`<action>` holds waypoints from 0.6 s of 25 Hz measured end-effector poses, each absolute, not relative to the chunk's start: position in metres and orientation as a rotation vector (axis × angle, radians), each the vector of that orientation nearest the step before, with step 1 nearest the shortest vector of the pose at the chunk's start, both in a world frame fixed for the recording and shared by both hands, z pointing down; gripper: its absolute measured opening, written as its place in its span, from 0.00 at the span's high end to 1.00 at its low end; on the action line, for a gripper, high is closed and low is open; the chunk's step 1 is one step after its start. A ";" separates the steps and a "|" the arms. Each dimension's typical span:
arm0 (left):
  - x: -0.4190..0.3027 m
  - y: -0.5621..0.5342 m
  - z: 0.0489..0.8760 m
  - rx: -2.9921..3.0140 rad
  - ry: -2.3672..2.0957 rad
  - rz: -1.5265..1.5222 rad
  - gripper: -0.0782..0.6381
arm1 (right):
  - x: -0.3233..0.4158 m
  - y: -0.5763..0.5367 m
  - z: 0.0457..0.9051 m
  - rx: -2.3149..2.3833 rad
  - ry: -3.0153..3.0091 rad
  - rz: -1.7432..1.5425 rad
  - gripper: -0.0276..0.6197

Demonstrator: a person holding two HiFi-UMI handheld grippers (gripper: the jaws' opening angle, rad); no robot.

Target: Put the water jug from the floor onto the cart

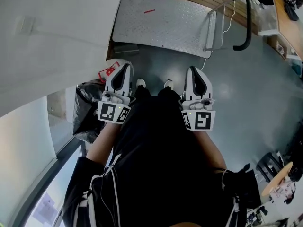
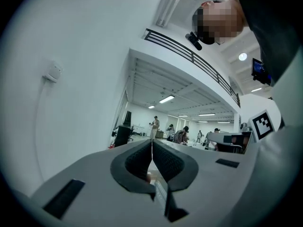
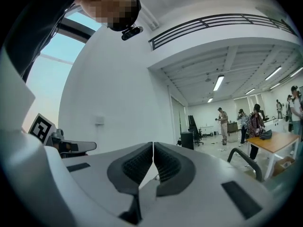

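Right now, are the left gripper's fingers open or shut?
Shut: on the left gripper the fingers meet with no gap.

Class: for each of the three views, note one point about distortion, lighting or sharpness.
Head view: evenly lit and sharp, though the cart has slightly bowed edges. Left gripper view: circular fisheye frame with black corners; the left gripper looms large at the bottom. Right gripper view: same round frame; the balcony railing curves strongly, and the window is bright at the left.
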State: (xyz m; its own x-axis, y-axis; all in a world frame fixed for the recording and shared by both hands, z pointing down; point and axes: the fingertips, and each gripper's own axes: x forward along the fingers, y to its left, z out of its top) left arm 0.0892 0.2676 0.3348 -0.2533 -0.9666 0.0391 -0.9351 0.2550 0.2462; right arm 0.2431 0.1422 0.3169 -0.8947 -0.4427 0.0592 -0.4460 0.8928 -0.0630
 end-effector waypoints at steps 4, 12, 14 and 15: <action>0.094 0.278 0.350 1.670 -2.393 -0.180 0.86 | 0.247 0.141 0.318 0.618 -3.041 0.126 0.93; 0.124 0.263 0.354 1.618 -2.377 -0.108 0.86 | 0.267 0.123 0.309 0.603 -3.110 -0.015 0.93; 0.130 0.259 0.357 1.600 -2.375 -0.118 0.86 | 0.268 0.121 0.311 0.565 -3.118 -0.010 0.93; 0.130 0.257 0.358 1.592 -2.379 -0.116 0.86 | 0.266 0.119 0.313 0.557 -3.119 0.010 0.93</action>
